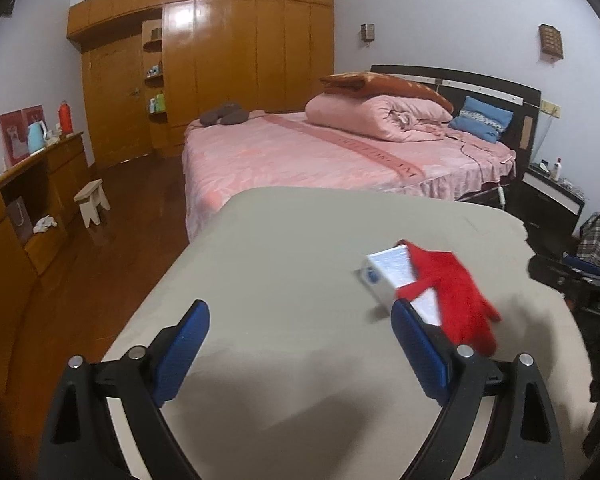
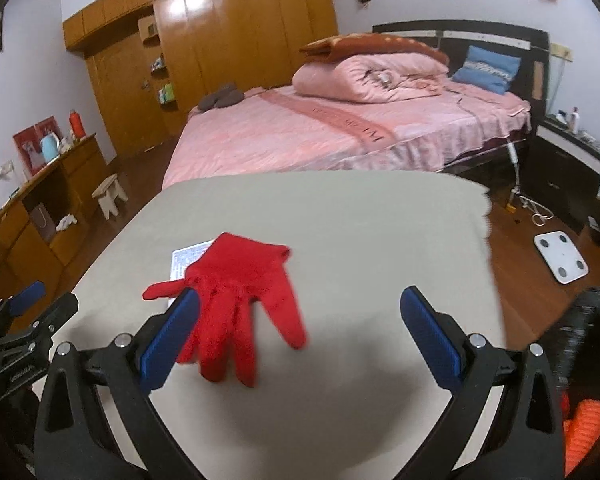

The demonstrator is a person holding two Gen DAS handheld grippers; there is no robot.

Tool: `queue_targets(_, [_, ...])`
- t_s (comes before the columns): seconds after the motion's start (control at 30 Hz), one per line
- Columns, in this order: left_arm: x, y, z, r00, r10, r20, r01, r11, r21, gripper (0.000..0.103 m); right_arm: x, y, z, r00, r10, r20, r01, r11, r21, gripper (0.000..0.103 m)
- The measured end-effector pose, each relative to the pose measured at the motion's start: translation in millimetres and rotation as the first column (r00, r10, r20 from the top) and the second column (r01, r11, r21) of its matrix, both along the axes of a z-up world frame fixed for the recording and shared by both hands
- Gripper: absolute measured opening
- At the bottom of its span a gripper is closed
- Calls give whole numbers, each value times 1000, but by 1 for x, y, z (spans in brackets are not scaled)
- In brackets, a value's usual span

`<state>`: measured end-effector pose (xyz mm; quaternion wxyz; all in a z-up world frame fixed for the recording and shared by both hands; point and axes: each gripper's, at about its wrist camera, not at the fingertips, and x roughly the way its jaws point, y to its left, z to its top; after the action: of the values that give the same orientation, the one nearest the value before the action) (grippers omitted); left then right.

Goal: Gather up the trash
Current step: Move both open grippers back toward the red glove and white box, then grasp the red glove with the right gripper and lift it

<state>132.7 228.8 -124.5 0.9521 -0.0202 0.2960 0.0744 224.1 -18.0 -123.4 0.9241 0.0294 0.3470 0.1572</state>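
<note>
A red glove [image 2: 240, 300] lies on the beige table [image 2: 360, 220], draped over a small white printed box [image 2: 190, 260]. In the left wrist view the same red glove [image 1: 454, 292] covers the right part of the white box [image 1: 392, 272] at the table's [image 1: 280, 260] right side. My left gripper [image 1: 300, 344] is open over the table, its right finger just in front of the box. My right gripper [image 2: 300, 332] is open too, with the glove's fingers between its blue pads. The left gripper [image 2: 24, 308] shows at the left edge of the right wrist view.
Beyond the table stands a bed with pink bedding [image 1: 320, 152] and a folded quilt [image 1: 376, 116]. A wooden wardrobe [image 1: 228, 52] fills the back wall. A wooden dresser [image 1: 28, 200] and a small stool [image 1: 94, 200] are at left. A white scale [image 2: 560, 258] lies on the floor at right.
</note>
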Motion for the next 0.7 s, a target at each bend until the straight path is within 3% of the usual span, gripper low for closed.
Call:
queue_targets(0.3, [8,23,-10,999,36,-6,-36,999,-17,90,29,48,-26,998,26,-57,-28,999,-31,97])
queue_targets(0.53, [13,27,-15,999,38,-12,-38,999,-19,90,41,58,-45,994,43,-104,-49,997,-59,96])
queue_targets(0.57, [13,27,-15,999,39,-12,-39,999,-20,90,42,56,-47,992,50,-113,-56,997,-51,93])
queue_targets(0.63, [13,26,-15,999,39,-12,-39,999,-23,90,42,52,-48,987,87,-132,-87,996,10,68])
queue_targets(0.7, [14,24,-15,999,37,-14,-37,999,-23,90,43,49,-45,982,118,-148,-113,993,46,52])
